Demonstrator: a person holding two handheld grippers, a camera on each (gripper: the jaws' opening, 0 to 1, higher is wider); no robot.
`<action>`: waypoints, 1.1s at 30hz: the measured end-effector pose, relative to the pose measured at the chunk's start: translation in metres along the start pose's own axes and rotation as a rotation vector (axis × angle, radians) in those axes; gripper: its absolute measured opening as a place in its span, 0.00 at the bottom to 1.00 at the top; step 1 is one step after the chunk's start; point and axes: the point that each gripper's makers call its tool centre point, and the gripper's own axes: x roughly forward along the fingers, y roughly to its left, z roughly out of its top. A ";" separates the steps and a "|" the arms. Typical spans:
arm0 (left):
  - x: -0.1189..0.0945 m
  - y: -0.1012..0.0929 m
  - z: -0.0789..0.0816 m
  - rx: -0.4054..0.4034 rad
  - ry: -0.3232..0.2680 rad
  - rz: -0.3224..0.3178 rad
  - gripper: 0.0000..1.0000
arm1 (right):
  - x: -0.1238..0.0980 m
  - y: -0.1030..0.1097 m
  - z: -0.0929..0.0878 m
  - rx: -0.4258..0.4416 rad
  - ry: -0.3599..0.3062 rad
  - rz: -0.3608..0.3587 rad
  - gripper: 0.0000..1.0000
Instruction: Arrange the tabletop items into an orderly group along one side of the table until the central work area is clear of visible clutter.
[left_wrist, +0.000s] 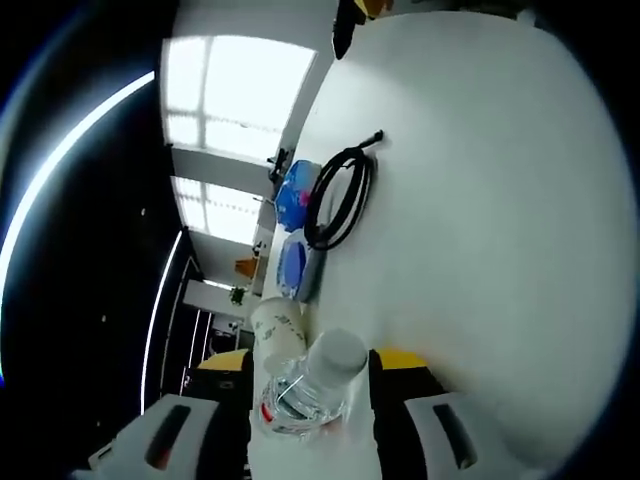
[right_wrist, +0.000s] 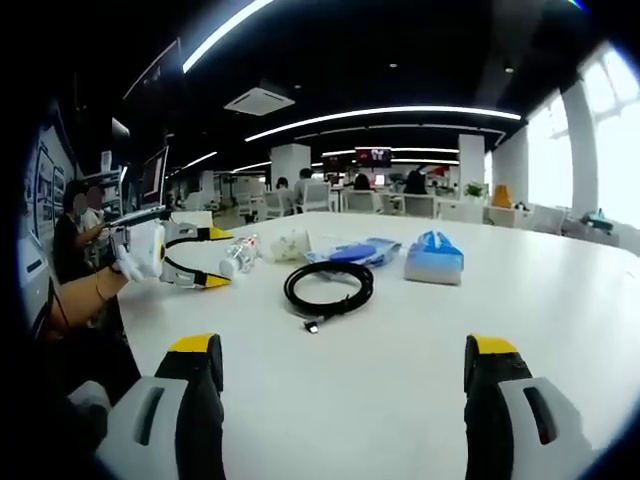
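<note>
my left gripper (left_wrist: 310, 425) was clenched on a clear plastic water bottle with a white cap (left_wrist: 318, 385), its yellow-tipped jaws pressed to the bottle's sides; the bottle lay on its side between them with the cap pointing away from me. just past the cap, touching or nearly touching the bottle, lay a white paper cup (left_wrist: 276, 330) on the white tabletop (left_wrist: 480, 200). farther ahead of that gripper came a flat blue and grey packet (left_wrist: 296, 266), then a coiled black cable (left_wrist: 340, 195), and beside the coil a blue tissue pack (left_wrist: 296, 192).

my right gripper (right_wrist: 340, 395) hovered released, its jaws spread wide with nothing between them, low over bare tabletop (right_wrist: 400, 350). straight ahead of it lay the black cable coil (right_wrist: 328, 284), its plug end pointing back toward me. beyond the coil and a little right stood the tissue pack (right_wrist: 435, 258), with the flat packet (right_wrist: 352, 252) to its left. off to the left i saw my left gripper (right_wrist: 190, 265) holding the bottle (right_wrist: 238, 256), the paper cup (right_wrist: 288, 243) just beyond it.
</note>
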 end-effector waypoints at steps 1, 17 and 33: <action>0.000 0.000 0.000 0.006 0.001 -0.001 0.45 | 0.000 0.000 -0.001 -0.002 0.003 0.003 0.98; 0.000 -0.005 0.008 0.095 0.005 -0.009 0.40 | 0.002 0.002 -0.004 -0.002 0.019 0.005 0.99; 0.006 -0.016 0.019 0.239 0.010 -0.056 0.27 | 0.001 -0.003 -0.006 0.006 0.027 -0.011 0.97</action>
